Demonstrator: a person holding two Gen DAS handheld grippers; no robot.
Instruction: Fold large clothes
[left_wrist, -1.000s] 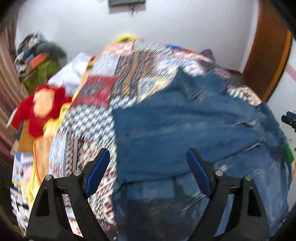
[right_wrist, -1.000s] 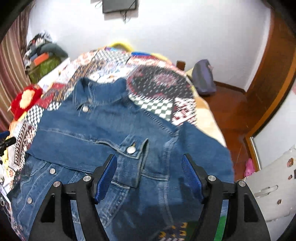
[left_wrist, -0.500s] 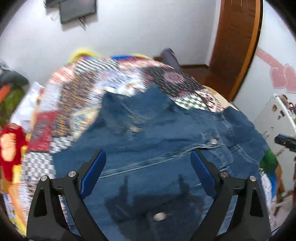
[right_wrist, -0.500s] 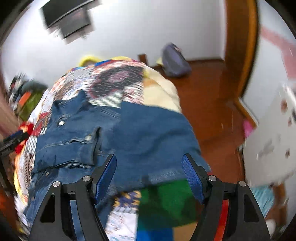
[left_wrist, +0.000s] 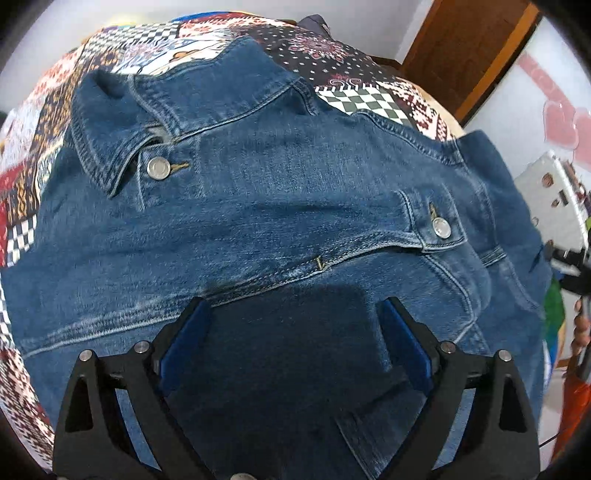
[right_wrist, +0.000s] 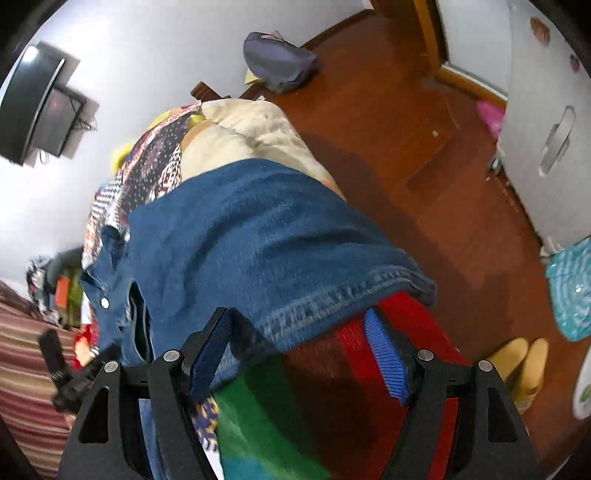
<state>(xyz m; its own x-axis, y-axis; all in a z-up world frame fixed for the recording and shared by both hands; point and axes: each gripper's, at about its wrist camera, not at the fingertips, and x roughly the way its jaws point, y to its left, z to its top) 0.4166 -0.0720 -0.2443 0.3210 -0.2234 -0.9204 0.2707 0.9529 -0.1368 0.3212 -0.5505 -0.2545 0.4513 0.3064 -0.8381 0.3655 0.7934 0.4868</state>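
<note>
Left gripper (left_wrist: 293, 343) hangs just over the jacket (left_wrist: 258, 221), your jaws wide apart and nothing clamped; denim lies under the gap, but the blue pads (left_wrist: 404, 347) press on no cloth. Those jaws have just been opening a little, with only flat jacket showing below them. Jacket lies front-up, spread on the quilt (left_wrist: 369, 99) that covers the bed, collar (left_wrist: 122, 122) toward the far end in the left view. One metal button (left_wrist: 158, 168) sits at the neck, a second (left_wrist: 441, 227) on the chest pocket flap. A shadow falls on the denim right between your left fingers. Right gripper (right_wrist: 295, 354) is also apart and holds nothing; its jaws have just been opening further. Its left pad (right_wrist: 208, 354) sits in front of the jacket's edge; whether it touches the cloth you cannot tell. Its right pad (right_wrist: 386, 356) stands over red fabric (right_wrist: 406, 332), clear of the denim. In the right view a broad part of the jacket (right_wrist: 258, 240) drapes toward the side of the bed, its stitched hem (right_wrist: 351, 291) running just beyond your fingertips. Green cloth (right_wrist: 258, 424) lies below the hem, beside the red. Wooden floor (right_wrist: 424, 155) fills the right of that view, with a grey bag (right_wrist: 280, 62) by the wall and yellow slippers (right_wrist: 521, 365) near the bed's corner. Motion blur softens the denim in the right view.
</note>
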